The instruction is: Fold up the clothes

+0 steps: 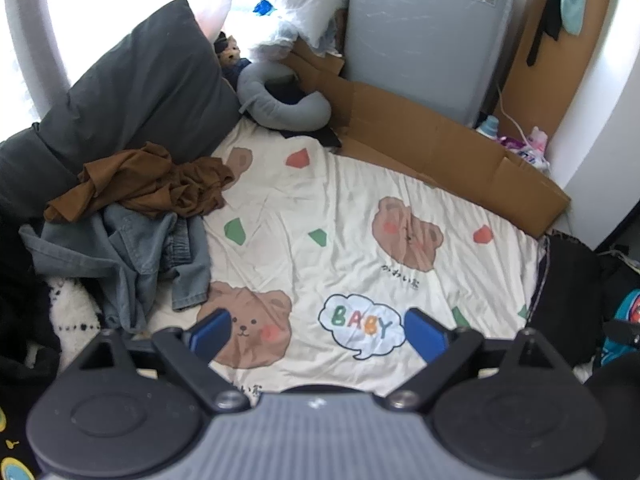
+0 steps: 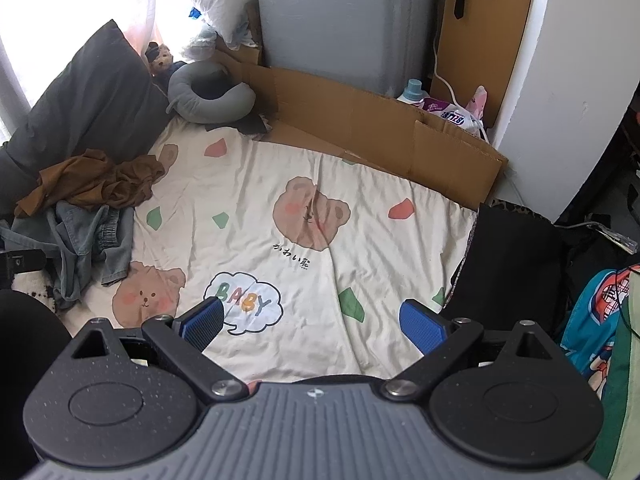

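Observation:
A crumpled brown garment lies at the left of the bed on top of a rumpled blue-grey denim garment. Both rest on a cream sheet printed with bears and the word BABY. My left gripper hovers open over the near part of the sheet, nothing between its blue pads. My right gripper is open too, above the sheet further right, and holds nothing. Both grippers are well clear of the clothes pile, which sits to their left.
A dark grey pillow leans behind the clothes. A grey neck pillow and a small plush toy sit at the bed's far end. Flattened cardboard lines the right side beside a grey appliance. Dark fabric drapes the right edge.

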A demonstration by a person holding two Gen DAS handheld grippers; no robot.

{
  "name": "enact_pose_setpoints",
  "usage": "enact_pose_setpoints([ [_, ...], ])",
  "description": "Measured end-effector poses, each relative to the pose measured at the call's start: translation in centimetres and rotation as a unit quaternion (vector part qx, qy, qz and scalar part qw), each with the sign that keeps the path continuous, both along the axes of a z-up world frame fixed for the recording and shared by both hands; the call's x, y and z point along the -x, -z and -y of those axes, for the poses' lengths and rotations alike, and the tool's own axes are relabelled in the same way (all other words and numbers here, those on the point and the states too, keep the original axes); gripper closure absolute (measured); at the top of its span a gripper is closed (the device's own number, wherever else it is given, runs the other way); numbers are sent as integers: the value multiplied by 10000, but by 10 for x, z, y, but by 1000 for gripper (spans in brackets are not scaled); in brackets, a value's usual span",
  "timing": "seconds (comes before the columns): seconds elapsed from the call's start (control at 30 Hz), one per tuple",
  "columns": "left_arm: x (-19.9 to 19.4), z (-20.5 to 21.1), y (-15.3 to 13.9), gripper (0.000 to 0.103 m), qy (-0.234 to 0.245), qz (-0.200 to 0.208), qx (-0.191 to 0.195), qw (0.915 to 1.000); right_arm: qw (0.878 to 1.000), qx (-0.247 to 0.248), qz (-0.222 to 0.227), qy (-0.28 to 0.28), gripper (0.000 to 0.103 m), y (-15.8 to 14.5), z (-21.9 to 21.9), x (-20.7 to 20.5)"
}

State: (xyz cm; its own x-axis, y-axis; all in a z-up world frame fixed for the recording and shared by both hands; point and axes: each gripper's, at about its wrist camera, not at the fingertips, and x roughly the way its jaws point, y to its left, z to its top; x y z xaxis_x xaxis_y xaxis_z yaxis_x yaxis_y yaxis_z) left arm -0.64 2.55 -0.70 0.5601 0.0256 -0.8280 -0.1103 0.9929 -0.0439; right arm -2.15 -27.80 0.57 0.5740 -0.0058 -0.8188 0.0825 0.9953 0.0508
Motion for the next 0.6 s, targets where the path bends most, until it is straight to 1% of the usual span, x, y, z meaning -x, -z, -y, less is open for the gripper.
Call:
enact_pose_setpoints([
  [0.23,-3,-2,0,9,-27,-89,82,9999,10000,-8,-35,78,5,1,1,-2],
  [0.33,-1,-3,-3,9,-215,-7,44,9998,9999,-30,-68,115,5,0,1,-3],
  [0.43,-1,-4,-6,8,-280,-3,55,9996,9997,-99,-85,188,5,-1,3,-2],
  [0.6,-2,-9,-12,7,-394,-64,186,9990,9996,-126,-93,242,5,-3,5,0],
])
